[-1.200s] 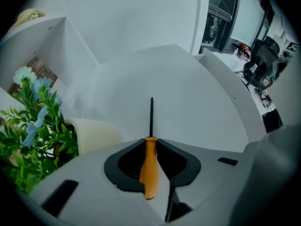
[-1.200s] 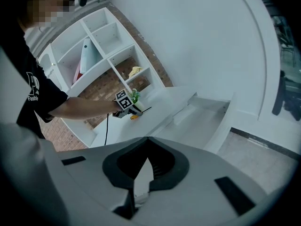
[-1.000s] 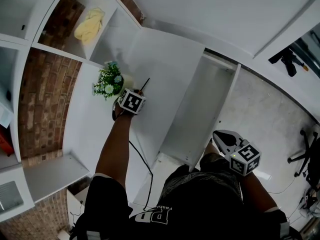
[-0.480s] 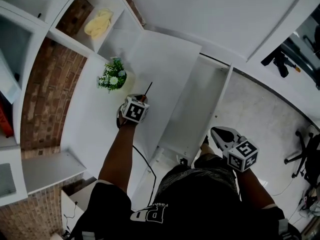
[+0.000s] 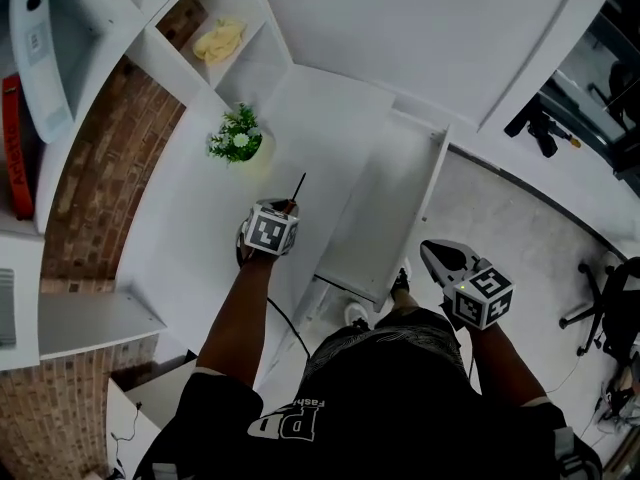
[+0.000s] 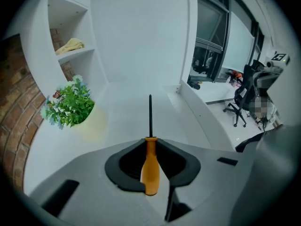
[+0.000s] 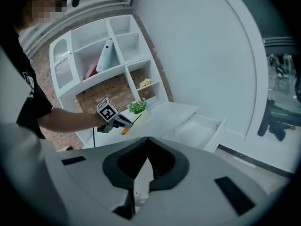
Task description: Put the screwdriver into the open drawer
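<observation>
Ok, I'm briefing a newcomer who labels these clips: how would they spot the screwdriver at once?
Find the white desk with an open drawer at its right and a small green plant near the wall. Above the desk, the left gripper holds the screwdriver between its fingers. Nothing nearby resembles it: fat orange handle, thin dark shaft pointing away from the hand.
</observation>
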`<action>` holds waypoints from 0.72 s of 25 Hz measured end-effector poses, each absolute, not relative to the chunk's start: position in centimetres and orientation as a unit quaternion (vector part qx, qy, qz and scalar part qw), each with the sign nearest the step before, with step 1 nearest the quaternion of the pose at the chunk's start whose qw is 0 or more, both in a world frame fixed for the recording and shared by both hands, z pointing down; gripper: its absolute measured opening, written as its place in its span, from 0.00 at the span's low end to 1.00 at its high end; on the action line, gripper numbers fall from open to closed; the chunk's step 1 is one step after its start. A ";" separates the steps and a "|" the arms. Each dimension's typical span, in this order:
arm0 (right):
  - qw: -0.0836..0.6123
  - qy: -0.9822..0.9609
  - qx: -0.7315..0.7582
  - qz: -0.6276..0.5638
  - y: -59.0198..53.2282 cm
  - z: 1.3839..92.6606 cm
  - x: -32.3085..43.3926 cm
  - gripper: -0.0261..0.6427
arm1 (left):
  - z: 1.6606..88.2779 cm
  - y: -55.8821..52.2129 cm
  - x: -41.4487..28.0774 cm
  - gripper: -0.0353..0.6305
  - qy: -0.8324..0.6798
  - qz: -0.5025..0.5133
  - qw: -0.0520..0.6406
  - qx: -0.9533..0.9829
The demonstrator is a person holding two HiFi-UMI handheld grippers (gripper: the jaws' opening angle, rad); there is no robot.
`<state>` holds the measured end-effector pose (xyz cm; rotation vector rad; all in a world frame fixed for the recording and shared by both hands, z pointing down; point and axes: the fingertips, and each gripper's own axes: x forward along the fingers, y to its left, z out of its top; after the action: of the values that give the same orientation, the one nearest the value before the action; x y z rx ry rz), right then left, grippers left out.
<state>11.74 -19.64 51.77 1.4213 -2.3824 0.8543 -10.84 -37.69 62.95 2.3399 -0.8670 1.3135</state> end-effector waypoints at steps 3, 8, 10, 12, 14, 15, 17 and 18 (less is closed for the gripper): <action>0.117 -0.814 0.497 0.279 -18.6 51.0 11.1 0.04 | 62.2 -35.6 -10.5 0.17 -0.299 0.441 0.171 0.828; 0.113 -0.809 0.514 0.263 -16.3 49.8 10.3 0.04 | 61.2 -32.6 -9.3 0.17 -0.288 0.413 0.184 0.844; 0.111 -0.806 0.521 0.258 -15.5 49.5 10.1 0.04 | 60.6 -31.6 -9.1 0.17 -0.286 0.406 0.184 0.848; 0.109 -0.803 0.527 0.256 -14.7 49.3 10.0 0.04 | 60.3 -30.6 -8.8 0.17 -0.283 0.402 0.185 0.851; 0.107 -0.798 0.535 0.255 -13.8 49.2 10.2 0.04 | 60.1 -29.6 -8.1 0.17 -0.275 0.398 0.184 0.856; 0.106 -0.796 0.539 0.255 -13.5 49.2 10.5 0.04 | 60.2 -29.2 -7.5 0.17 -0.270 0.397 0.183 0.858; 0.104 -0.792 0.544 0.257 -13.1 49.2 11.0 0.04 | 60.4 -28.5 -6.4 0.17 -0.259 0.398 0.181 0.862; 0.103 -0.791 0.546 0.258 -13.0 49.3 11.2 0.04 | 60.5 -28.2 -5.9 0.17 -0.254 0.399 0.181 0.862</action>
<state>11.22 -12.99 49.29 1.6109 -2.3339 0.7607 -5.89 -28.18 60.53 2.4346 -0.7184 1.1275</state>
